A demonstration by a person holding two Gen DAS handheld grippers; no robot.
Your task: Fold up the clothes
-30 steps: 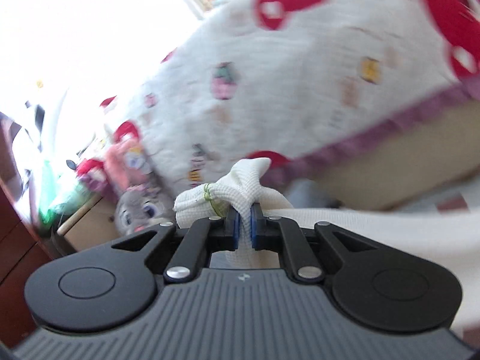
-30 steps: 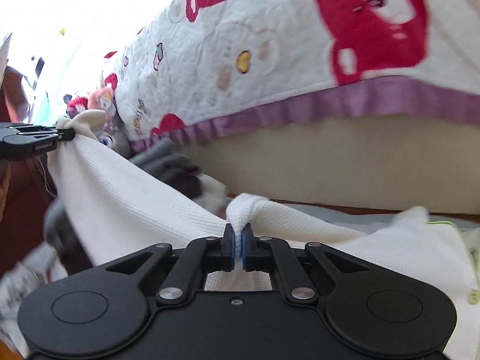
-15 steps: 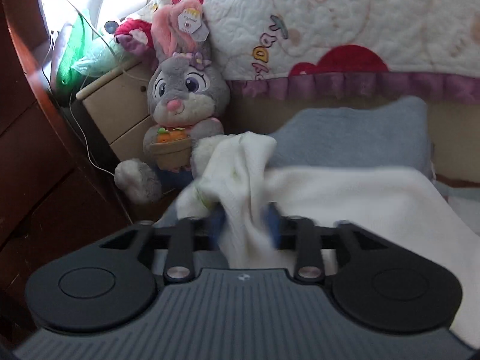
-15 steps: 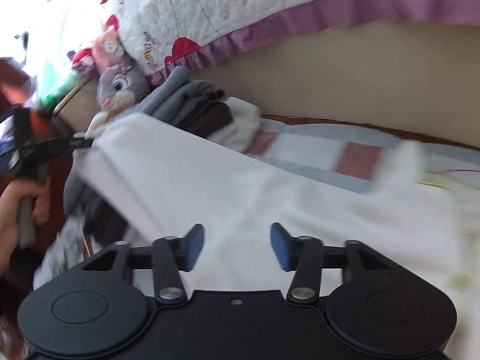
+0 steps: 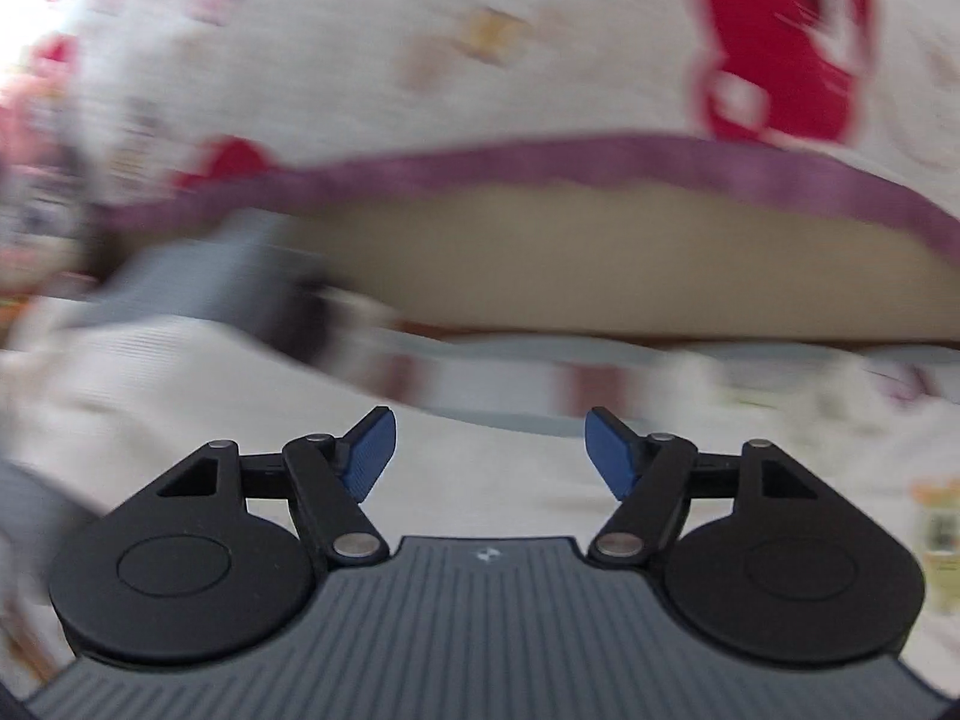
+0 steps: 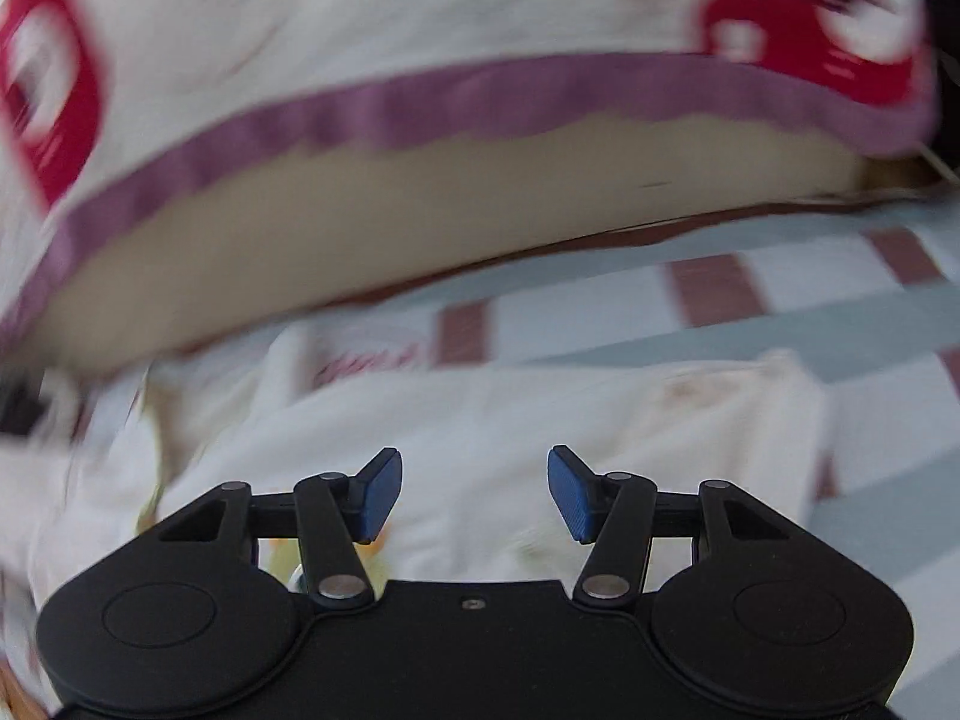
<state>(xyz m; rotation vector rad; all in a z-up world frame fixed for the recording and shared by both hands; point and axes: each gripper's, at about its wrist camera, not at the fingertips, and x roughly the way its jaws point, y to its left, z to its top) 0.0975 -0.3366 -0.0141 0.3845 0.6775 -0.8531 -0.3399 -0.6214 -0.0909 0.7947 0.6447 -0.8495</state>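
White garment (image 5: pixel 480 480) lies, seemingly, below both just-opened empty grippers (image 5: pixel 490 450) (image 6: pixel 474 495).

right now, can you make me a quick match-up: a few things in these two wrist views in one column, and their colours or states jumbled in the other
Things:
1. left gripper
2. quilt trim
3. white garment
4. striped sheet

States or colours:
a. purple band along a hanging edge
b. pale blue with brownish-red blocks
c. jaws apart, nothing between the pads
d. lying loose on the sheet below the pads

Pairs: 1-c, 2-a, 3-d, 4-b
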